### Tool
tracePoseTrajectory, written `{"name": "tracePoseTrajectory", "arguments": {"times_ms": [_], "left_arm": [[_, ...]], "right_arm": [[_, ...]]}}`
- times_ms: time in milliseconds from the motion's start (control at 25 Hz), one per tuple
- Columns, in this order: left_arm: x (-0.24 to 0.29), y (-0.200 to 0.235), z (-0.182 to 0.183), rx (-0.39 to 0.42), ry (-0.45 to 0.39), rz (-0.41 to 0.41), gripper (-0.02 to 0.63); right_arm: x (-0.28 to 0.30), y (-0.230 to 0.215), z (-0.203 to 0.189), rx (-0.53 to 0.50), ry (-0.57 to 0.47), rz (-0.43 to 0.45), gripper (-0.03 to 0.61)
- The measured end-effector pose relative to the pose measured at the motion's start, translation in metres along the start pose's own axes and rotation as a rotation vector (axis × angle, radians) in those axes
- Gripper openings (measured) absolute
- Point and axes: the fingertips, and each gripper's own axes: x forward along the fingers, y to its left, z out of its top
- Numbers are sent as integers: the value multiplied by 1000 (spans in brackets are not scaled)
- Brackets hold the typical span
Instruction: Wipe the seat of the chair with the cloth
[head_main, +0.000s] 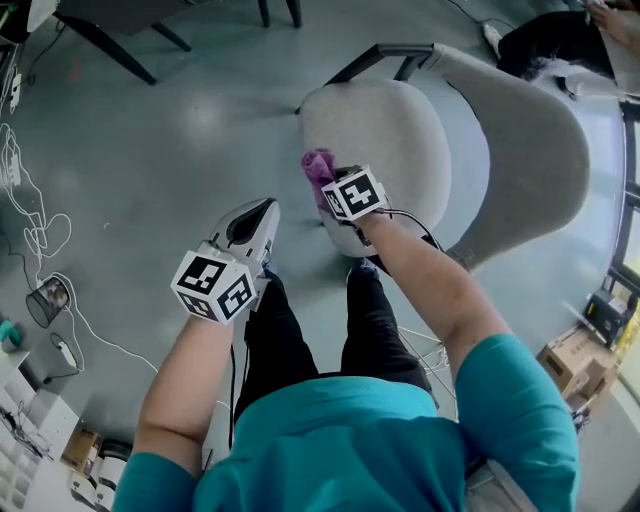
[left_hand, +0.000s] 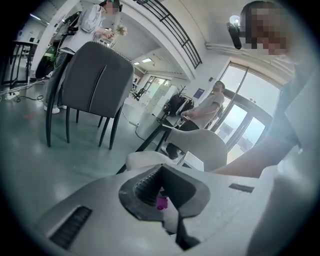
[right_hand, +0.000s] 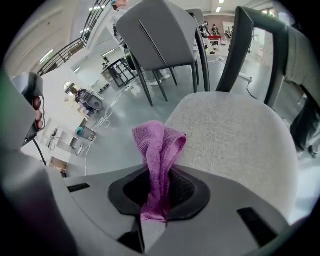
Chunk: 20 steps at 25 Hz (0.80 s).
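1. The cloth (right_hand: 159, 150) is purple and nubbly, bunched into an upright fold. The right hand-held gripper (right_hand: 158, 186) has its jaws pinched tight on the lower end of it.
2. It is held at the near front edge of the seat (right_hand: 235, 135), a pale grey fabric pad. I cannot tell whether the fold touches the fabric.
3. The chair (head_main: 530, 140) has a curved pale back and a dark frame, and it stands on a grey floor (head_main: 180, 130).
4. The left hand-held gripper (head_main: 262, 212) hangs apart from the seat, over the floor and to the left of the cloth. Its jaws are pressed together and grip nothing.
5. A second, dark grey chair (right_hand: 155, 30) stands beyond the seat. White cables (head_main: 40, 230) trail over the floor to the left, and a cardboard box (head_main: 580, 365) sits to the right.
6. From the head view the right forearm and the marker cube (head_main: 355, 193) cover the front of the seat, leaving only a tuft of cloth (head_main: 318, 168) showing.
7. Only the left gripper view catches a person (left_hand: 92, 20) standing behind the dark chair, and a speck of purple through the hollow of the left hand-held gripper (left_hand: 161, 172).
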Motion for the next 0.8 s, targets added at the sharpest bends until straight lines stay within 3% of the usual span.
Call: {"name": "tracePoseTrajectory", "arguments": {"times_ms": [800], "left_arm": [[47, -39, 6, 35, 38, -50, -5]], "right_arm": [[-23, -61, -25, 71, -9, -31, 69]]}}
